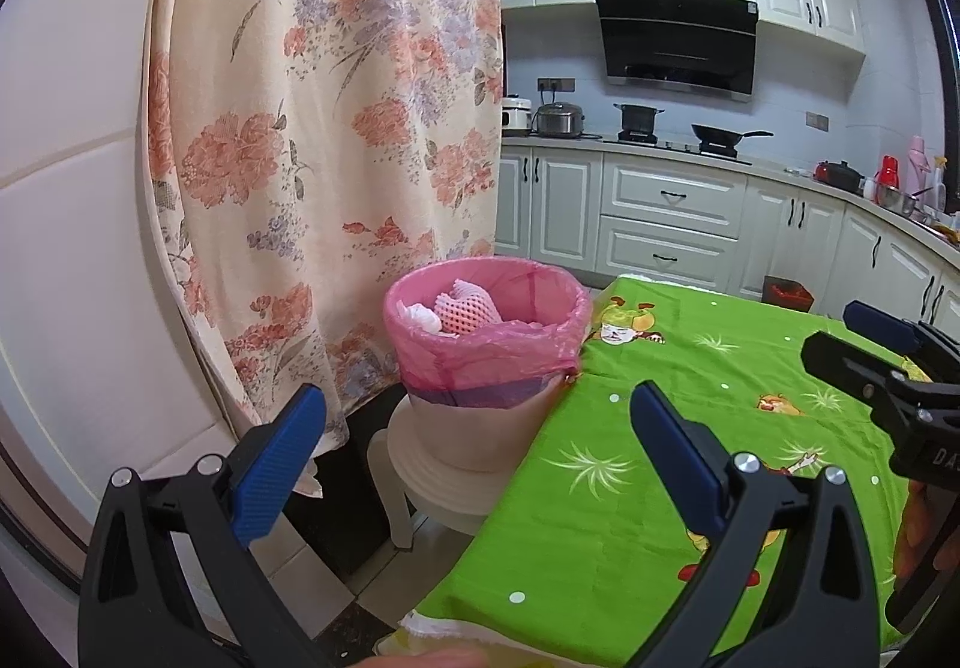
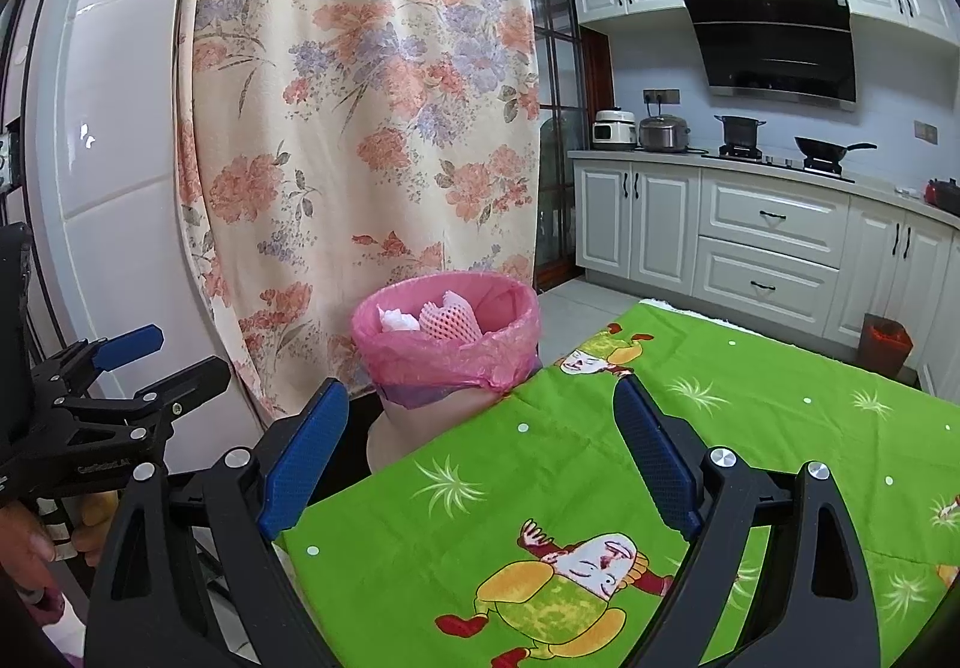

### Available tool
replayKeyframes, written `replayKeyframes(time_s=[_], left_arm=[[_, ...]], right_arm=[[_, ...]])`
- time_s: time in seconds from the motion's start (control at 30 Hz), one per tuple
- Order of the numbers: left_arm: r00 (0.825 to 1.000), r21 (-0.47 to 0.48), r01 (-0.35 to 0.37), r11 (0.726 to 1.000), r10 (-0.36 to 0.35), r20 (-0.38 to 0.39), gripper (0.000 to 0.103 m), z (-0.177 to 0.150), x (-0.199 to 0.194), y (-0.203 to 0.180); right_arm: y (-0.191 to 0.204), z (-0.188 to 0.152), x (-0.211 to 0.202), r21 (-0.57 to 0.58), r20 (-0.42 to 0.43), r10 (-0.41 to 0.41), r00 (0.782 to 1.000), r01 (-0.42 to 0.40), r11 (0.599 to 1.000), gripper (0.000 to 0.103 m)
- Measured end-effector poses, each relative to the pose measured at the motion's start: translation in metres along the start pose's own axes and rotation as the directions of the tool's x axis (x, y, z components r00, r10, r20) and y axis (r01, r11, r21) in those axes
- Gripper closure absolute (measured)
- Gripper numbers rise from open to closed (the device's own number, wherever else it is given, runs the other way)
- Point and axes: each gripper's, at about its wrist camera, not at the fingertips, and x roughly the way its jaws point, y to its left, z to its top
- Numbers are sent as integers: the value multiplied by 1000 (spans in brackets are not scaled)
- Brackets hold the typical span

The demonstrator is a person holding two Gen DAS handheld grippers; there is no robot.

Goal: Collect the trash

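A bin with a pink liner (image 1: 486, 344) stands on a white stool beside the table's left corner; it also shows in the right wrist view (image 2: 447, 350). Inside lie a pink foam net (image 1: 465, 311) (image 2: 447, 323) and crumpled white paper (image 1: 417, 317) (image 2: 396, 320). My left gripper (image 1: 480, 416) is open and empty, just short of the bin. My right gripper (image 2: 480, 416) is open and empty over the table's corner. Each gripper shows in the other's view, the right one (image 1: 840, 344) at the right edge, the left one (image 2: 174, 362) at the left edge.
The table (image 1: 690, 458) (image 2: 600, 458) has a green cartoon cloth. A floral curtain (image 1: 324, 128) (image 2: 360, 128) hangs behind the bin. White kitchen cabinets (image 1: 672, 212), a stove with pans and a small red-lined bin (image 1: 787, 293) (image 2: 887, 341) are at the back.
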Motion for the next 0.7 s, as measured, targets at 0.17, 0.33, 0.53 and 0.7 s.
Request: replayKeyframes(time_s=[0.17,0.33,0.53,0.7], left_arm=[[1000,14,12,1000,-12,16,5,0,-4,-5],[1000,28,18,999,-18,24,5,0,-6,-8],[999,30,29,999,-31,39,5,0,-9,-8],[999,30,34,999,-35,41,5,-1,-10,-9]], right_arm=[[0,-1,-1,0,0,0,1000,0,1000,19],[0,-2,-2,3,-2,0,1000,0,1000,19],[0,-2,-2,3,-1,1,1000,-1,1000,19],[2,-2,-2,2,-2,-1,1000,1,1000,19]])
